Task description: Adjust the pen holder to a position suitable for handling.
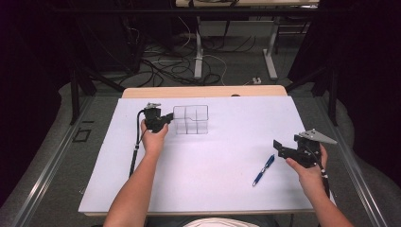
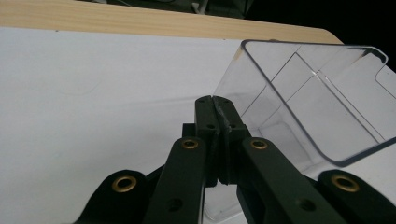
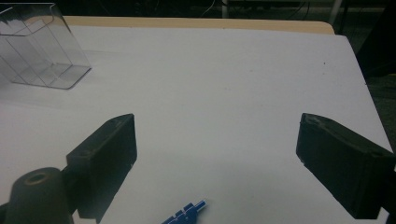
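Clear organizer (image 1: pixel 190 119) | wall edge pinched (left gripper (image 2: pixel 215 109)) | right gripper (image 3: pixel 217 154) wide

A white sheet (image 1: pixel 208 156) covers most of the table (image 1: pixel 203 91), whose bare far edge shows behind it. On the sheet's far half, a little left of centre, stands a clear divided box (image 1: pixel 191 119). The left gripper (image 1: pixel 166 118) sits just left of the box, its jaws pressed together on the box's near left wall, with the left hand (image 1: pixel 153 137) behind it toward the person. A pen (image 1: pixel 263 170) lies on the near right part of the sheet, well apart from the box. The right gripper (image 1: pixel 280 147) hangs just right of the pen, jaws spread wide, the pen's tip between and below them in the right gripper view.
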Tool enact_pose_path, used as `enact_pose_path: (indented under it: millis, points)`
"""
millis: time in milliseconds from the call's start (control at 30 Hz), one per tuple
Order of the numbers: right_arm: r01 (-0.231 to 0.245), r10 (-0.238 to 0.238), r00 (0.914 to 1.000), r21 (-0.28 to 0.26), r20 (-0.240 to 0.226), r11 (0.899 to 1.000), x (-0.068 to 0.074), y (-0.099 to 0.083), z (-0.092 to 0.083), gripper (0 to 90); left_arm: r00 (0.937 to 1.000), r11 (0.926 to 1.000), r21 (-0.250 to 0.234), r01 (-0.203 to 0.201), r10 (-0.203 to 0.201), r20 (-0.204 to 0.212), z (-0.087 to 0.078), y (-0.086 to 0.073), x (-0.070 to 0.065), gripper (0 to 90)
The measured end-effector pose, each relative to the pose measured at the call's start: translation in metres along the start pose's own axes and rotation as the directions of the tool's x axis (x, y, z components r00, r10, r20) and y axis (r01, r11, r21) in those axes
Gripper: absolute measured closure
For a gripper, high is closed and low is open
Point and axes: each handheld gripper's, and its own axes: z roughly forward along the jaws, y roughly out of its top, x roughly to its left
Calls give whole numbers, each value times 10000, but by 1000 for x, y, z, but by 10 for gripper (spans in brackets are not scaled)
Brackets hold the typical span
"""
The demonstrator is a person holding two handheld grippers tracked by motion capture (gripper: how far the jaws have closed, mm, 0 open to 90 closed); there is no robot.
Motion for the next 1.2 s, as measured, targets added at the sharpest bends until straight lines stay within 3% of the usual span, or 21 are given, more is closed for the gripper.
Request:
enact_pose_path:
  millis: [333,933,1000,1200]
  points:
    - [9,-9,10000,34,-57,10000,-1,0,0,122,9993,9994,184,-281,277,244,13,2,-23,898]
    - [99,-98,9999,38,-97,9999,-1,0,0,123,9984,9990,292,-341,328,453,23,2,-39,898]
    - [64,-64,10000,-223,9,9997,0,-1,3,123,9982,9989,320,-355,339,492,23,1,-40,898]
    - [137,-137,9999,4,-76,9999,-1,0,1,124,9984,9987,348,-363,347,454,23,2,-42,896]
